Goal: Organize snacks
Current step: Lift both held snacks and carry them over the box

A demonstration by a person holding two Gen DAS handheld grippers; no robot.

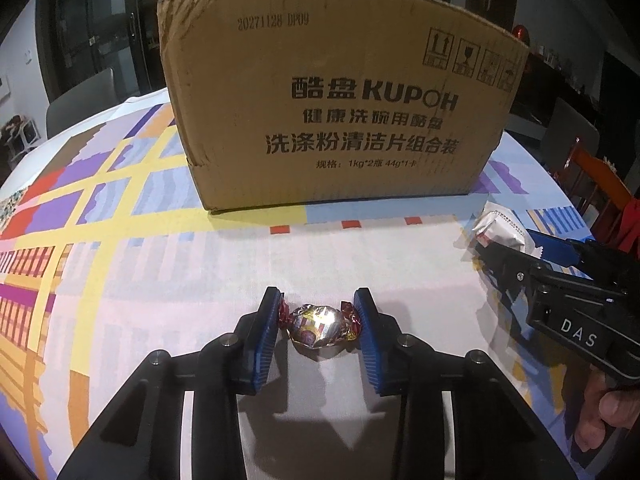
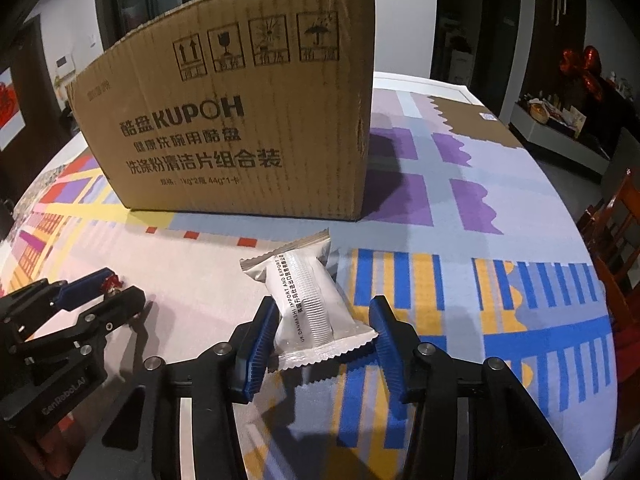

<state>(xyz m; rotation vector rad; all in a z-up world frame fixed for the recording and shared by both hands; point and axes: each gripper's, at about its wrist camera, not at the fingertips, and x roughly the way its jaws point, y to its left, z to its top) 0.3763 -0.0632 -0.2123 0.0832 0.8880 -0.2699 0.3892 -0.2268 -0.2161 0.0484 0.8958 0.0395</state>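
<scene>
On the patterned, many-coloured tablecloth (image 1: pixel 120 240), at the left, the left gripper (image 1: pixel 318 312) is set down around a round sweet in shiny foil with red twisted ends (image 1: pixel 318 328). Its blue ribbed pads (image 1: pixel 267 332) are closed in on the two twisted ends, which are crumpled against them, so the sweet is taken to be clamped – though the foil body itself lies free between the pads and rests on the cloth.

Further right, the right gripper (image 2: pixel 322 316) is placed around a white, pillow-shaped snack packet with serrated seams (image 2: pixel 308 300). One pad (image 2: pixel 260 340) is pressed against the packet's side; the other is met only by the corner of the crimped seam, so a firm hold cannot be confirmed from either view.

Behind both, a large brown corrugated cardboard box with black printing (image 1: pixel 340 100) is stood upright, its top out of view.

The pick-up step is judged to be in hand – both snacks gripped or nearly gripped, neither lifted. For the next move, the right grip would need to be completed, and both items raised clear of the tall box wall before being carried over its rim
</scene>
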